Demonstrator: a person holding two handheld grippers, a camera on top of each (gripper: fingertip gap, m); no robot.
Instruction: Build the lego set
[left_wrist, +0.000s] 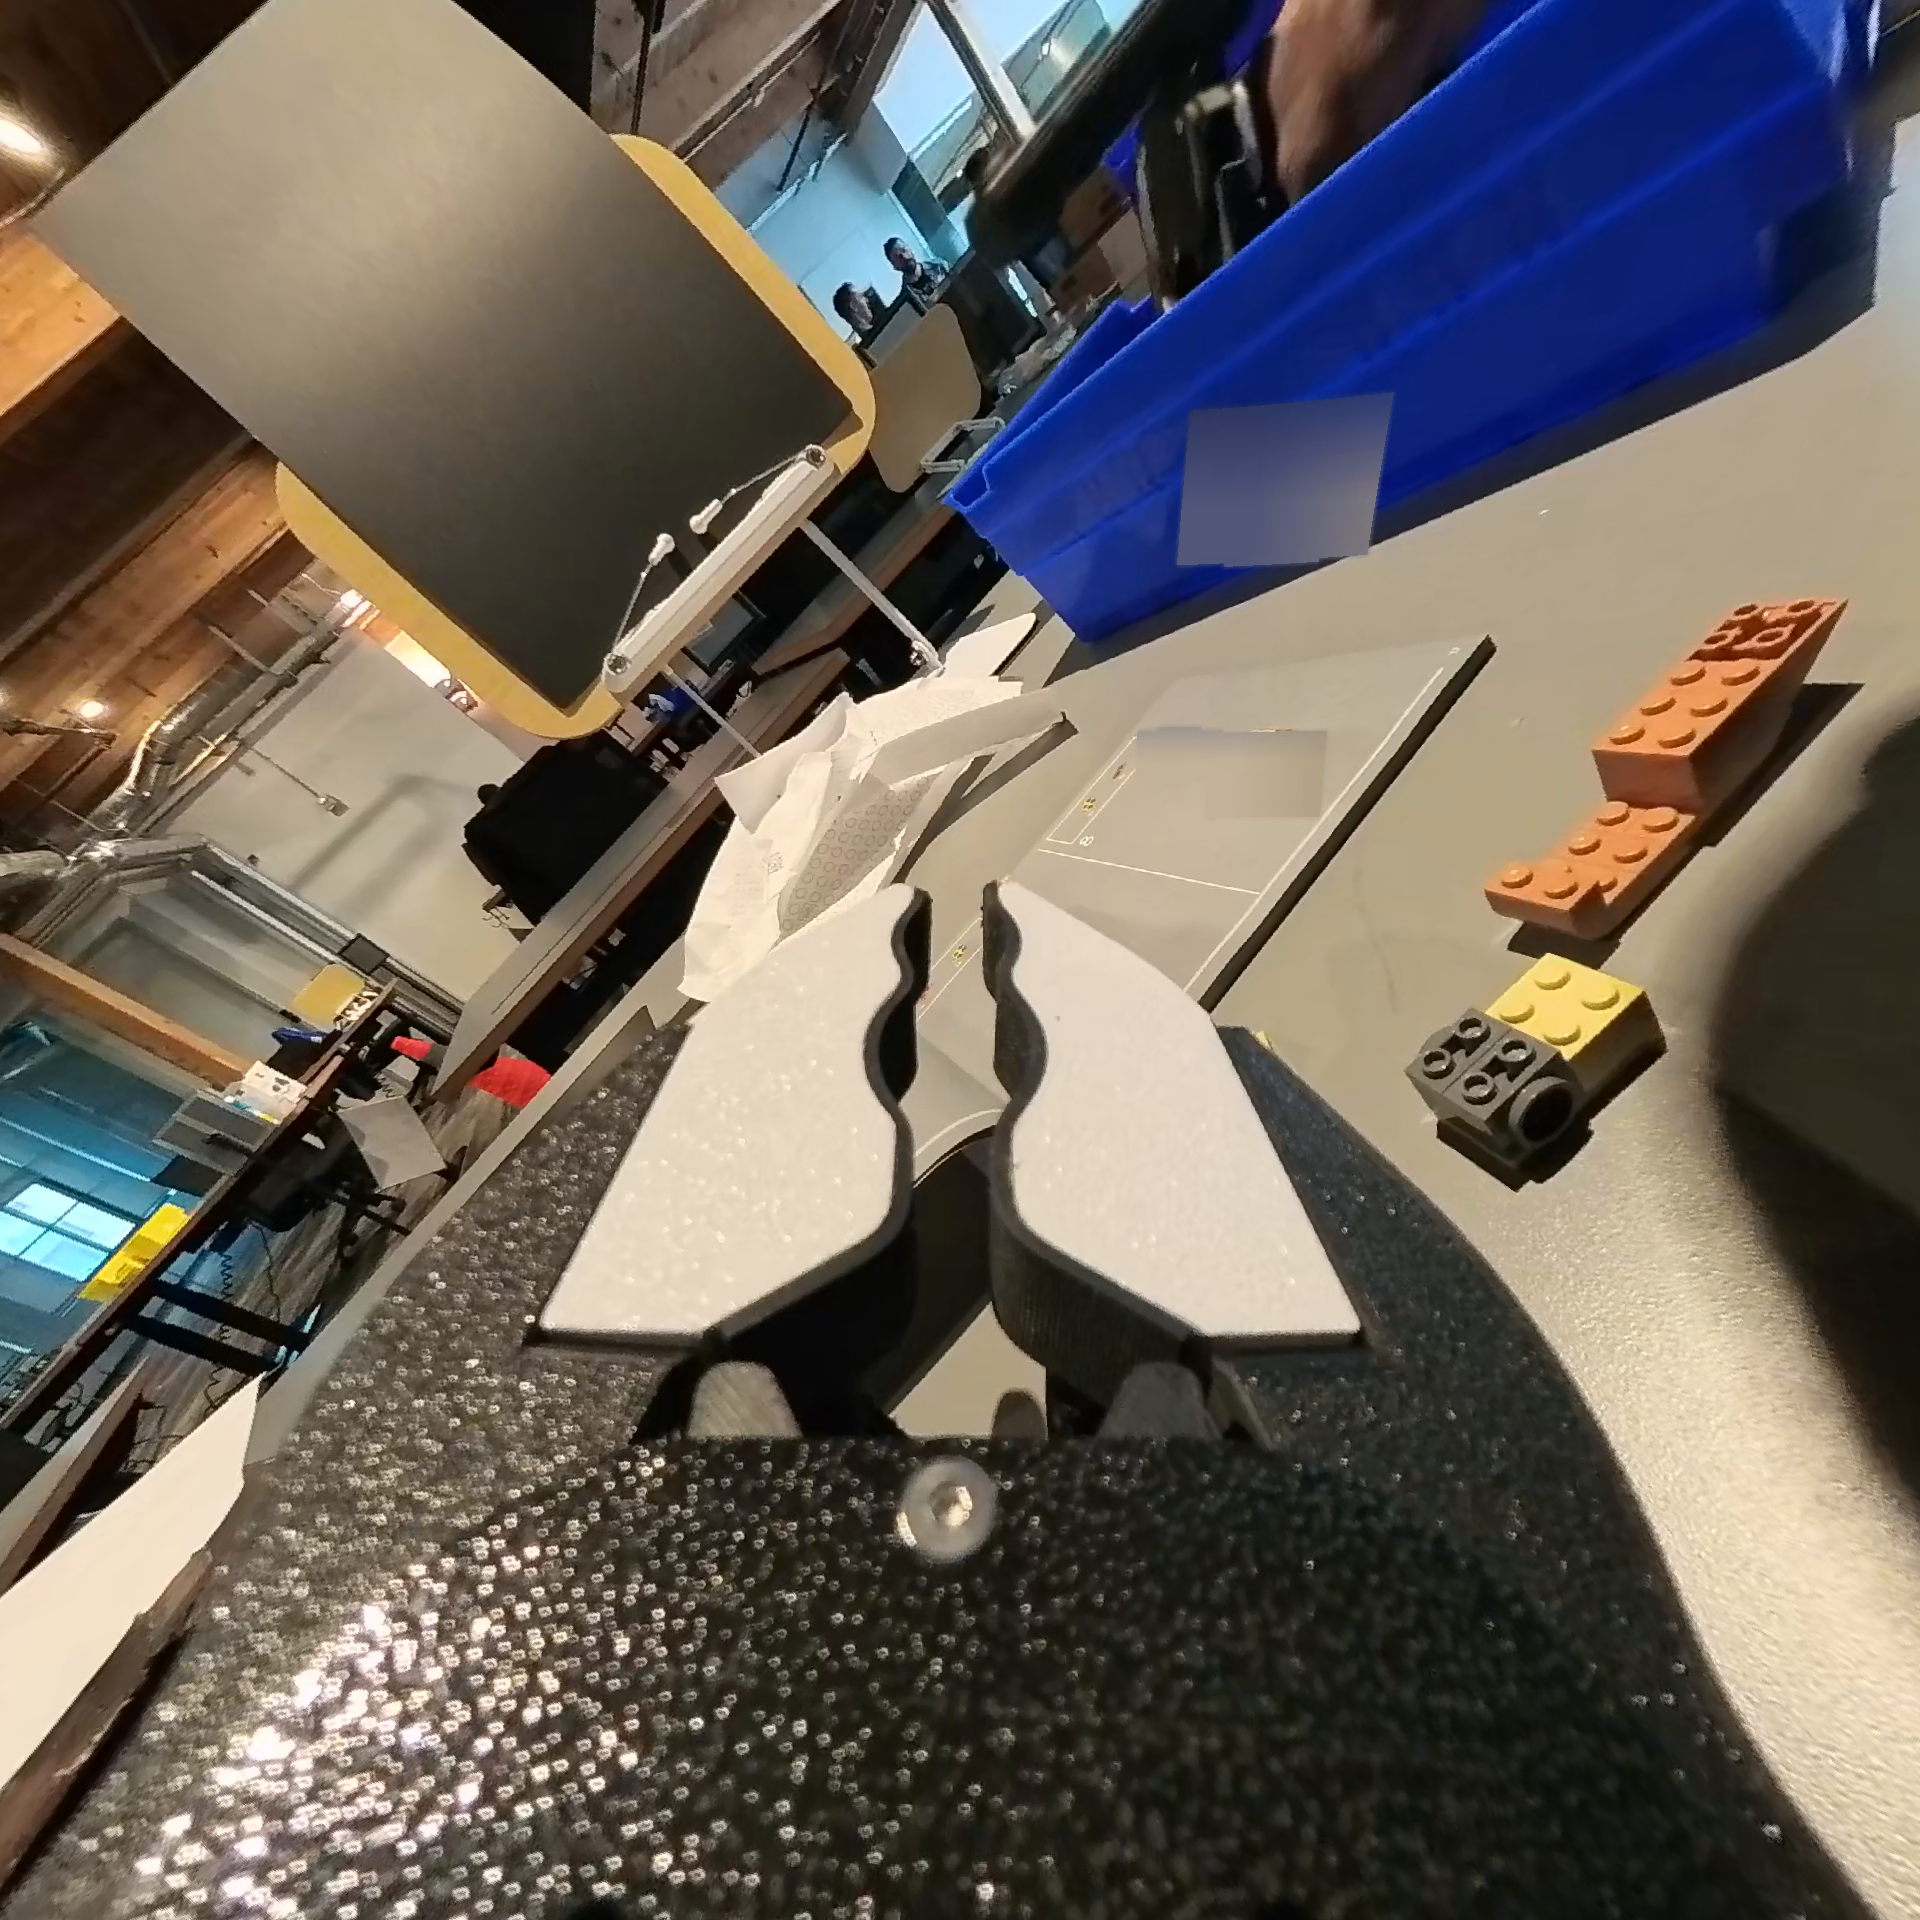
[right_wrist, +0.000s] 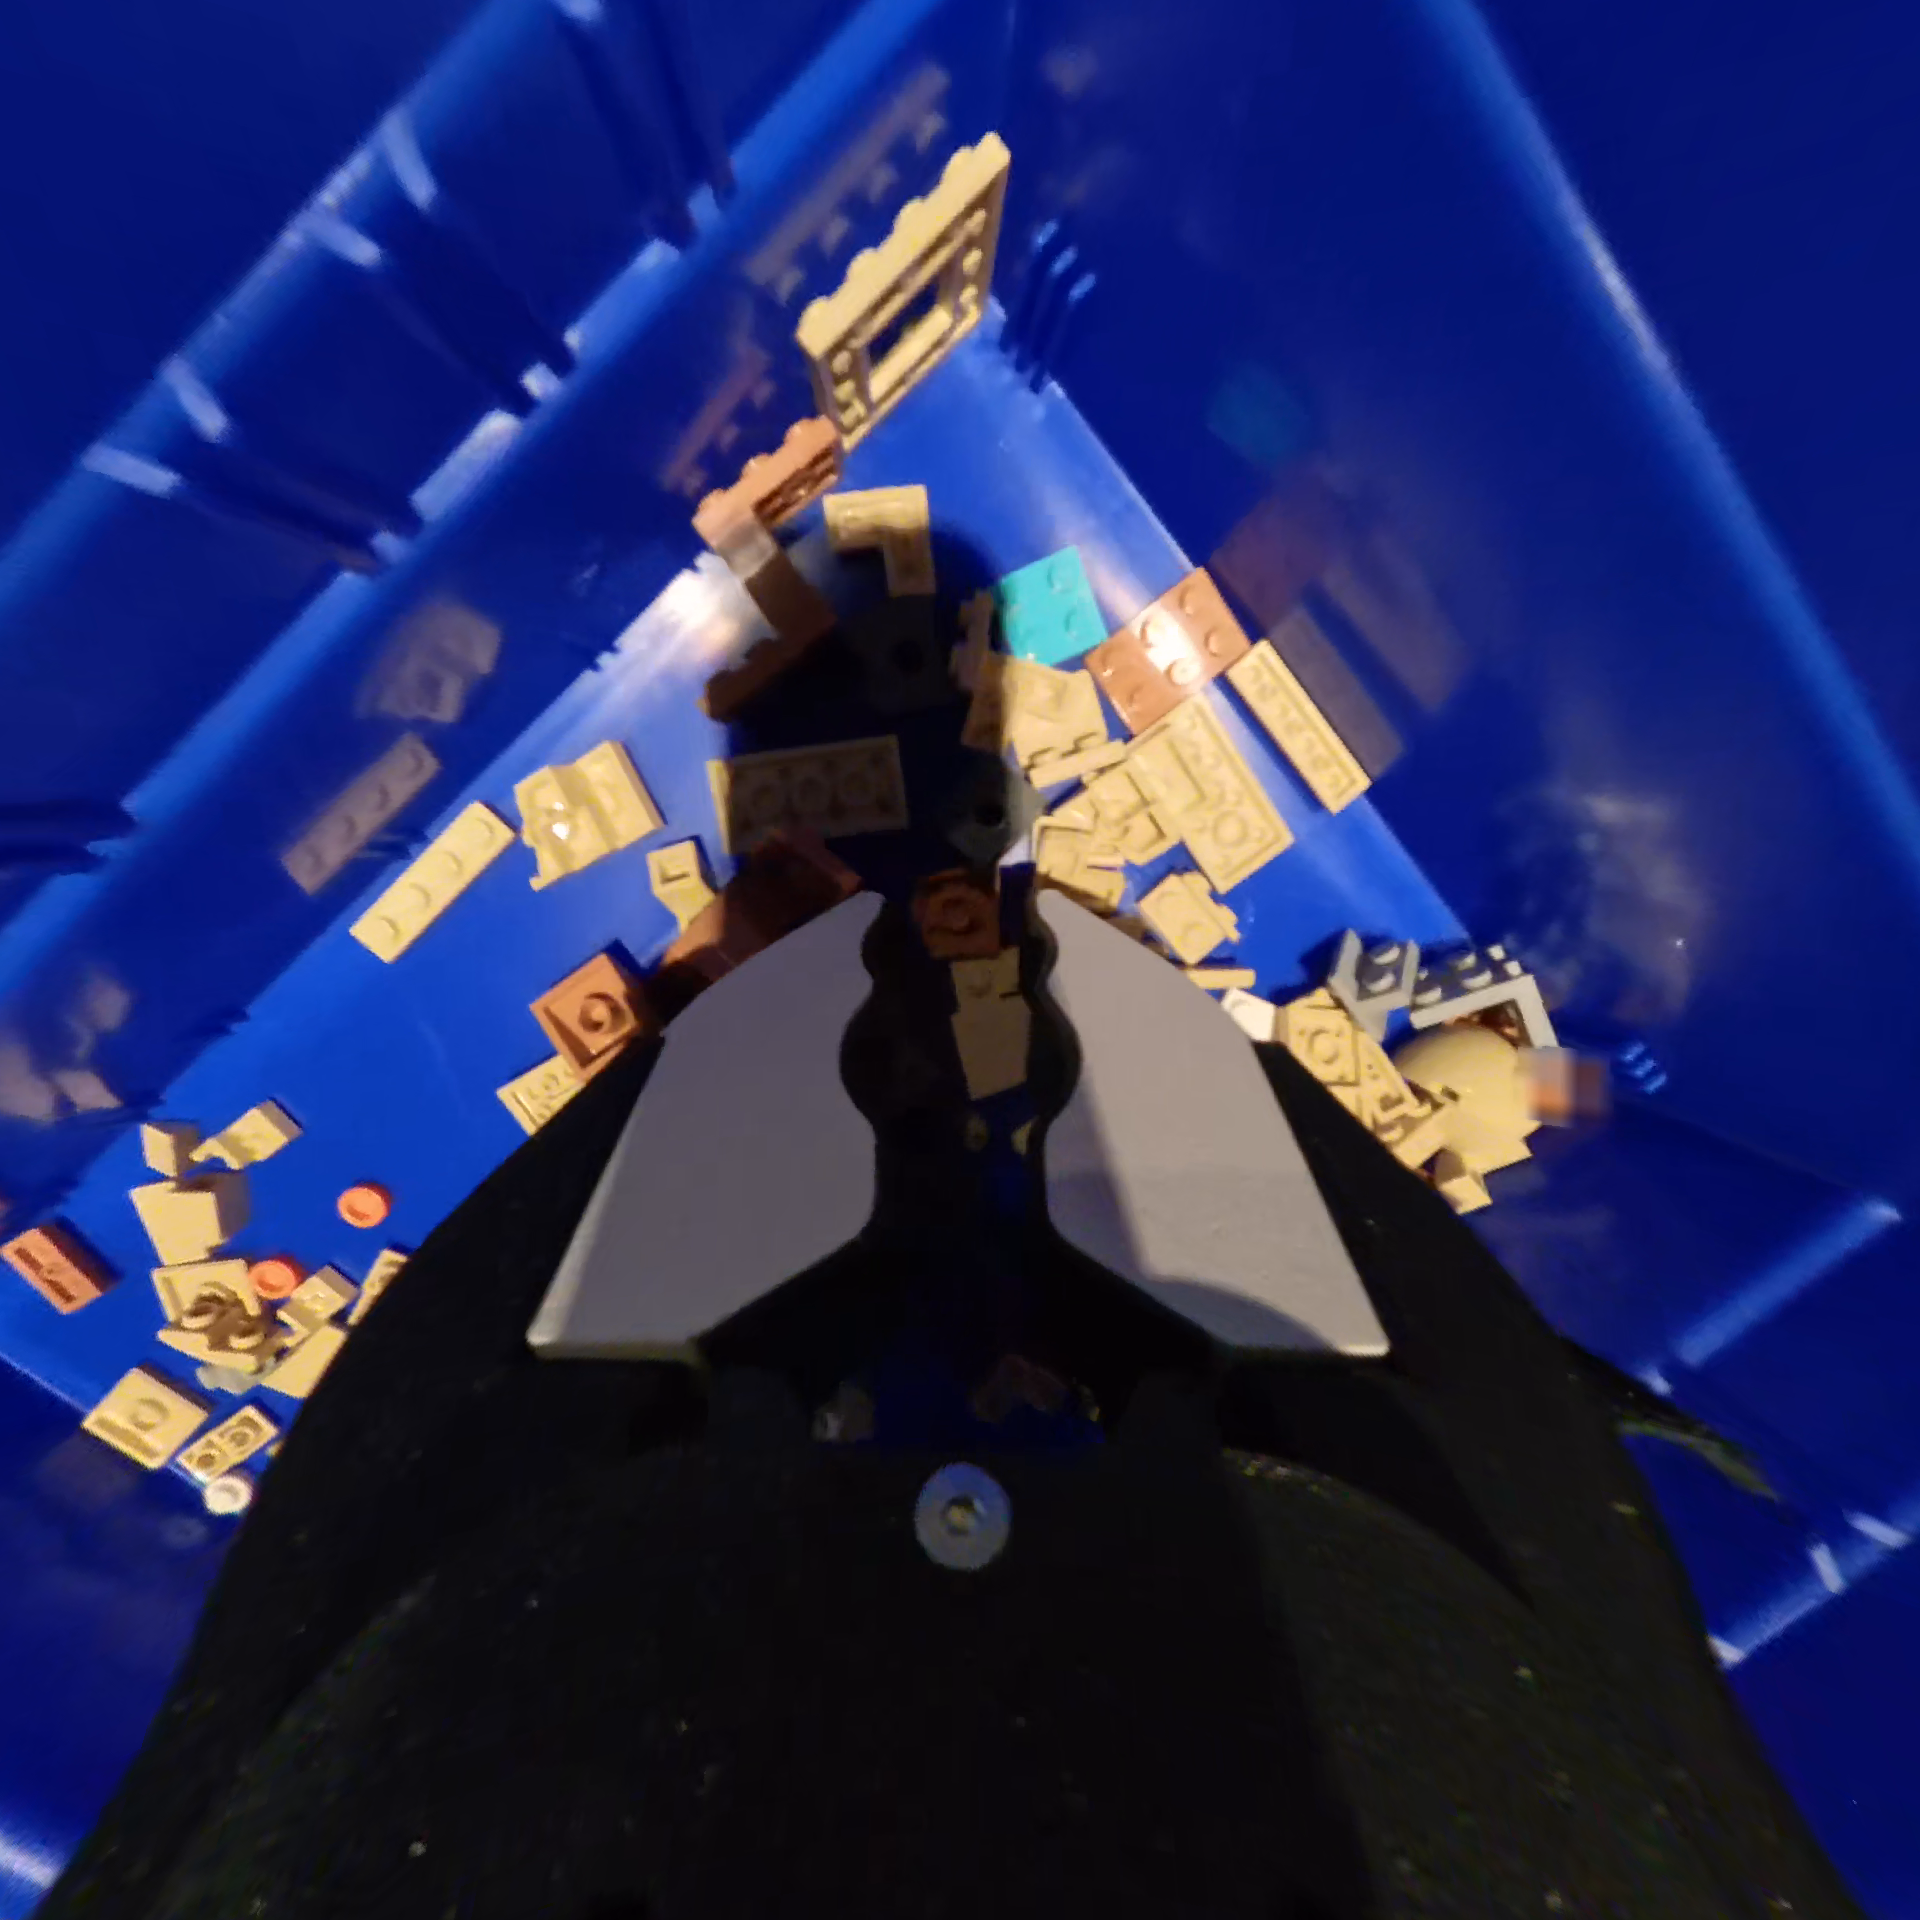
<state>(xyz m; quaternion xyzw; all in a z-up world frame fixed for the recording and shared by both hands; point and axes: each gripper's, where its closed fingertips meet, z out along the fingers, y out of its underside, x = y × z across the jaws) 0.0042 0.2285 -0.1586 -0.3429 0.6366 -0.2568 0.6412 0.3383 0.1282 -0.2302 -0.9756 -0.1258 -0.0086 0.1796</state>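
The left gripper (left_wrist: 956, 904) hangs low over the grey tabletop (left_wrist: 1558, 1351) with its fingers slightly parted and nothing between them; it is released. Ahead of its tips a flat instruction sheet (left_wrist: 1247, 821) lies on the tabletop, and beyond that a crumpled heap of white paper bags (left_wrist: 831, 831) sits toward the far edge. To the right of the sheet an orange-brown brick assembly (left_wrist: 1673, 748) rests on the surface; nearer the camera, a yellow brick (left_wrist: 1569, 1008) is joined to a dark grey brick (left_wrist: 1486, 1081), the pair standing apart from the orange-brown piece. A blue bin (left_wrist: 1507, 312) stands along the far right side of the tabletop.

The right gripper (right_wrist: 951, 914) reaches down inside the blue bin (right_wrist: 1558, 416), its fingers set a little apart around a small brown stud piece (right_wrist: 951, 912) and a tan piece (right_wrist: 992, 1023) just below it; whether the pads actually press either one I cannot tell, since the view is dim and blurred. Loose bricks are scattered over the bin floor: a tan window frame (right_wrist: 909, 301) leans toward the far corner; a teal plate (right_wrist: 1049, 613) lies beside an orange-brown plate (right_wrist: 1169, 649); many tan plates (right_wrist: 1174, 800) are heaped to the right; two small orange round studs (right_wrist: 364, 1205) lie toward the left edge.
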